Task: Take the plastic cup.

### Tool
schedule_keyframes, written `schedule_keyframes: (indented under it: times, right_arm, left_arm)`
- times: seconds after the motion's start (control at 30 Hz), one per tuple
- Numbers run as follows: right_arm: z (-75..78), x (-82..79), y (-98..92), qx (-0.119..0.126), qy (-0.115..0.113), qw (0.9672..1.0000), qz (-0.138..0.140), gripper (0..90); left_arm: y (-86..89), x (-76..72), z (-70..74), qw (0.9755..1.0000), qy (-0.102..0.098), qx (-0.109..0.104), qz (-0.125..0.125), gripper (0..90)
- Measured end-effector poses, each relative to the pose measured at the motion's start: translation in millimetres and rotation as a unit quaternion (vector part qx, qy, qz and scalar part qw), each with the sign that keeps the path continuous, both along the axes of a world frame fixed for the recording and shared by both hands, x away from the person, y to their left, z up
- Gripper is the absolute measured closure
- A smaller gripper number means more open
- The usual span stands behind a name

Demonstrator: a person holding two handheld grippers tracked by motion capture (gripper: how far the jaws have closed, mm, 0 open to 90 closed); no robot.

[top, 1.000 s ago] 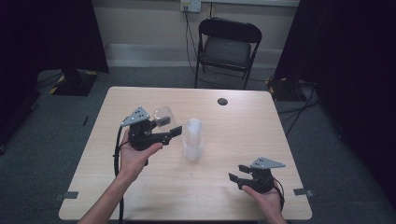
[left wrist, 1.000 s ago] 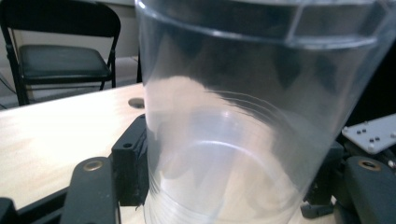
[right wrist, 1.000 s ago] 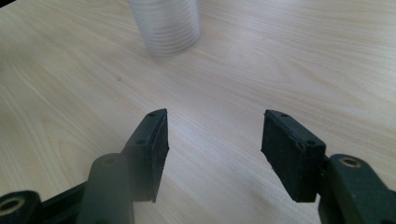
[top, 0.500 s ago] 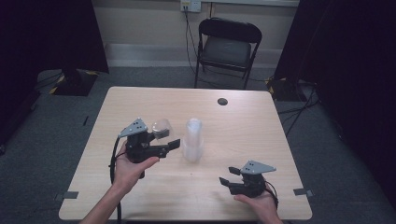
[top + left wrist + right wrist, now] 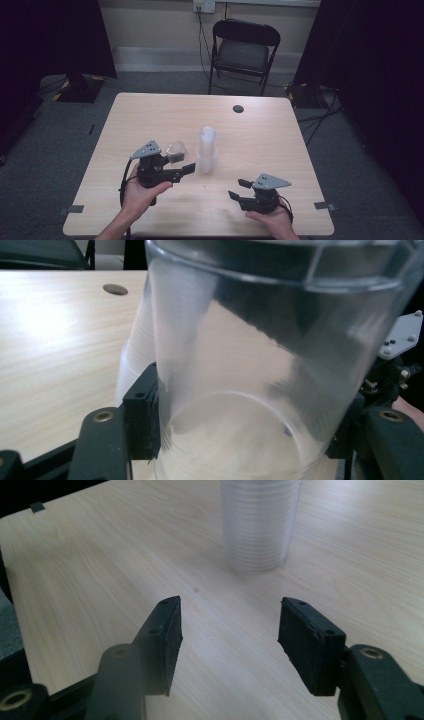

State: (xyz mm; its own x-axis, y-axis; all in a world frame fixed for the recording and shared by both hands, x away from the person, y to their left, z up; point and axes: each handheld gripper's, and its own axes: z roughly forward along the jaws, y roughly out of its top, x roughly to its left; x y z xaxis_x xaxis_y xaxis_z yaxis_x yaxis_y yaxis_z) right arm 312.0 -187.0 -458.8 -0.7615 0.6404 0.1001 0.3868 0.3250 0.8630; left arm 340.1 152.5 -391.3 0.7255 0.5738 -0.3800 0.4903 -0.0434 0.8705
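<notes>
A clear plastic cup (image 5: pixel 176 148) lies tilted on its side between the jaws of my left gripper (image 5: pixel 181 161), just left of an upright stack of clear cups (image 5: pixel 207 150) at the table's middle. In the left gripper view the cup (image 5: pixel 260 365) sits between both pads of the left gripper (image 5: pixel 243 425); the jaws have just been closing on it. The stack (image 5: pixel 132 360) stands behind it. My right gripper (image 5: pixel 240 189) hovers near the front right, open and with nothing in it. In the right gripper view its jaws (image 5: pixel 230 630) point at the stack (image 5: pixel 260 520).
A small black round grommet (image 5: pixel 238 108) sits in the wooden table (image 5: pixel 150 110) near its far edge. A black folding chair (image 5: pixel 243 50) stands beyond the table. Dark curtains hang on both sides.
My left gripper has come down and toward the table's front edge with the cup in it. My right gripper has shifted left, toward the stack.
</notes>
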Motion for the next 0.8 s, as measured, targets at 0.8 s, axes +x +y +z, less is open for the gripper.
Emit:
schedule_keyframes:
  times: [0.8]
  right_arm:
    - [17.7, -17.3, 49.2, 0.003, -0.069, 0.9947, 0.076, 55.3]
  left_arm:
    - [-12.5, -4.5, -17.3, 0.9848, 0.129, -0.109, -0.043, 36.6]
